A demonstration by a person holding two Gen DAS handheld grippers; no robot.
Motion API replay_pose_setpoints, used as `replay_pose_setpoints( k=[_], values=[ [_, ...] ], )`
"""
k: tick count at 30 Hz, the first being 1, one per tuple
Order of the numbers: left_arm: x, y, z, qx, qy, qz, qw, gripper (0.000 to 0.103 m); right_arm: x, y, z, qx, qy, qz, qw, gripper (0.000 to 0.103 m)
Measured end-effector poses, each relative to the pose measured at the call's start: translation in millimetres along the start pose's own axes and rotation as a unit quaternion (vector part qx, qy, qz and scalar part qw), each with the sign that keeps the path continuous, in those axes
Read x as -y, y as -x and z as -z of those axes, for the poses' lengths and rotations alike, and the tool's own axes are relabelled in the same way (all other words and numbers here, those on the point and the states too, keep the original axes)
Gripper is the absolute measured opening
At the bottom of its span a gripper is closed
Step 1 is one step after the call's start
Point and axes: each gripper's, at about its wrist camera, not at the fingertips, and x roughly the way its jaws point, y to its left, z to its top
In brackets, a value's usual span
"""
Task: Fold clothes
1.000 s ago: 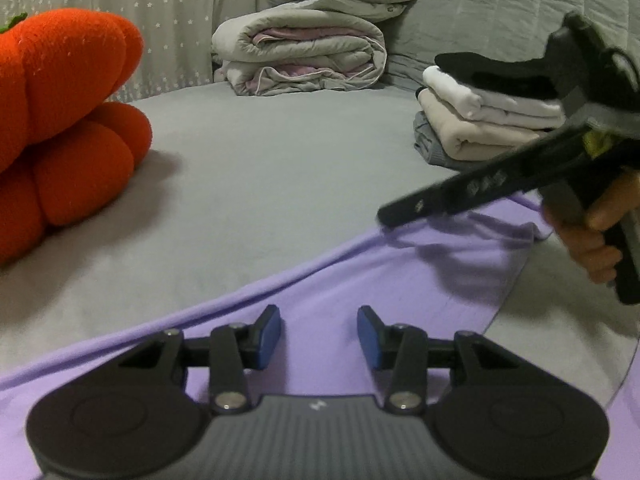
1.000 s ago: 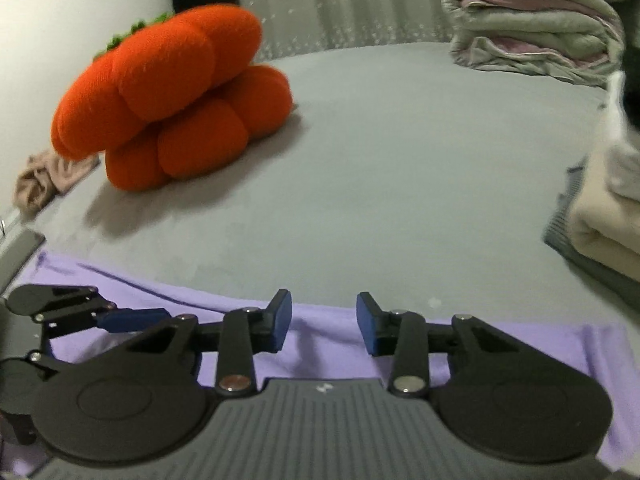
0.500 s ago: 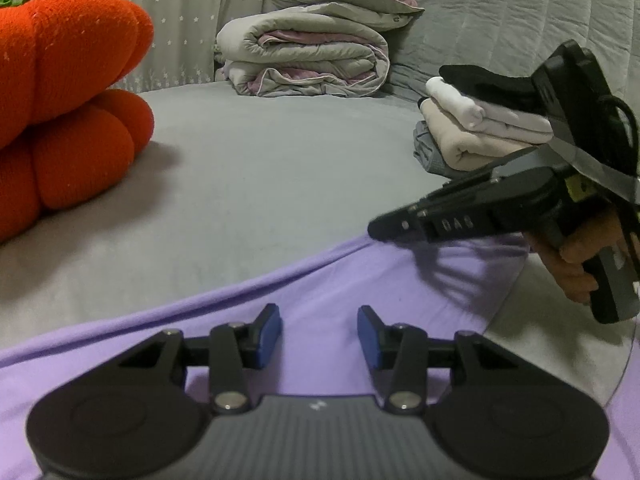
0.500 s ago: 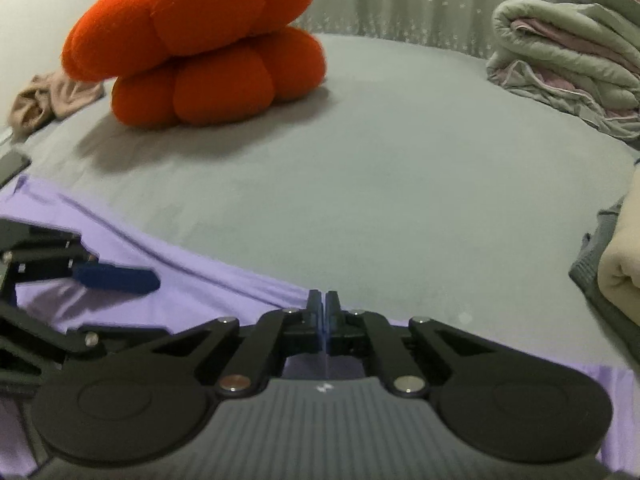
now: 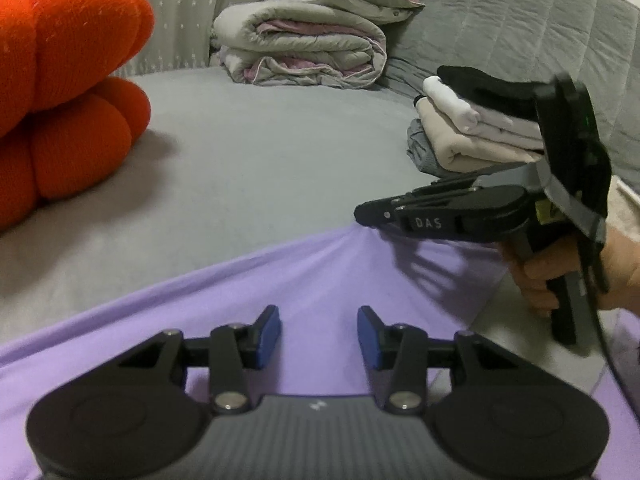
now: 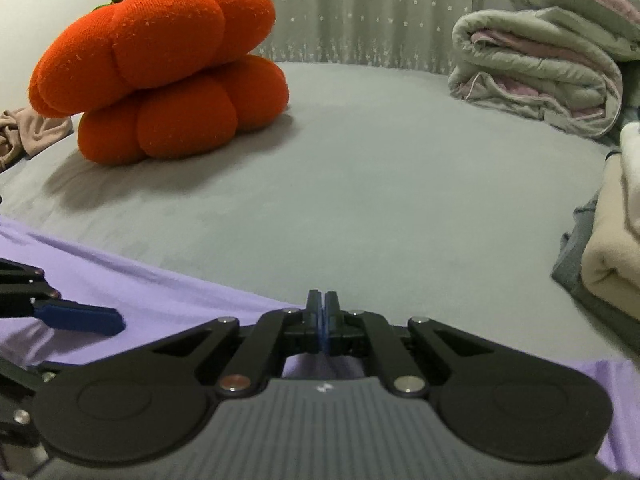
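A lilac garment (image 5: 288,280) lies spread on the grey bed (image 5: 248,152), its far edge running across both views. My left gripper (image 5: 318,336) hovers open just above the cloth, nothing between its blue pads. My right gripper (image 6: 323,322) is shut on the garment's far edge (image 6: 224,300); in the left wrist view the right gripper (image 5: 362,216) pinches the cloth into a small raised peak, held by a hand (image 5: 560,276). In the right wrist view the left gripper's blue fingertip (image 6: 76,320) shows at the left.
A big orange pumpkin cushion (image 6: 160,72) sits at the bed's left. A rolled quilt with a pillow (image 5: 312,40) lies at the back. A stack of folded clothes (image 5: 472,136) stands at the right, close behind my right gripper. A beige cloth (image 6: 24,132) lies far left.
My right gripper went from open to shut on the lilac garment's far edge and has lifted it slightly. My left gripper stays open over the cloth.
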Motion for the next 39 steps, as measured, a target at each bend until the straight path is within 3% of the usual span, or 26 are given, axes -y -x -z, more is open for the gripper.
replay_pose_setpoints(
  k=[5, 12, 17, 19, 25, 30, 36, 39],
  values=[
    [-24, 12, -4, 0.006, 0.033, -0.025, 0.9991, 0.044, -3, -3, 0, -0.009, 0.008, 0.007, 1.000, 0.002],
    [-56, 15, 0, 0.009, 0.081, -0.068, 0.9944, 0.044, -3, 2, -3, -0.015, 0.003, 0.010, 1.000, 0.012],
    [-44, 25, -1, 0.010, 0.086, -0.081, 0.9929, 0.046, 14, 23, 3, -0.008, -0.035, 0.015, 0.999, 0.019],
    [-35, 33, 0, 0.012, 0.084, -0.079, 0.9933, 0.048, 26, 35, 9, -0.002, -0.059, 0.019, 0.998, 0.034],
    [-10, 49, 11, 0.002, 0.075, -0.071, 0.9947, 0.051, 61, 65, 36, -0.004, -0.121, 0.046, 0.992, 0.033],
    [7, 64, 22, -0.002, 0.084, -0.073, 0.9938, 0.051, 100, 96, 58, 0.011, -0.190, 0.082, 0.978, 0.034],
    [18, 79, 24, 0.004, 0.144, -0.057, 0.9879, 0.051, 141, 121, 78, 0.035, -0.265, 0.131, 0.955, 0.033],
    [22, 84, 28, 0.019, 0.167, -0.047, 0.9847, 0.051, 150, 125, 83, 0.038, -0.278, 0.148, 0.948, 0.033]
  ],
)
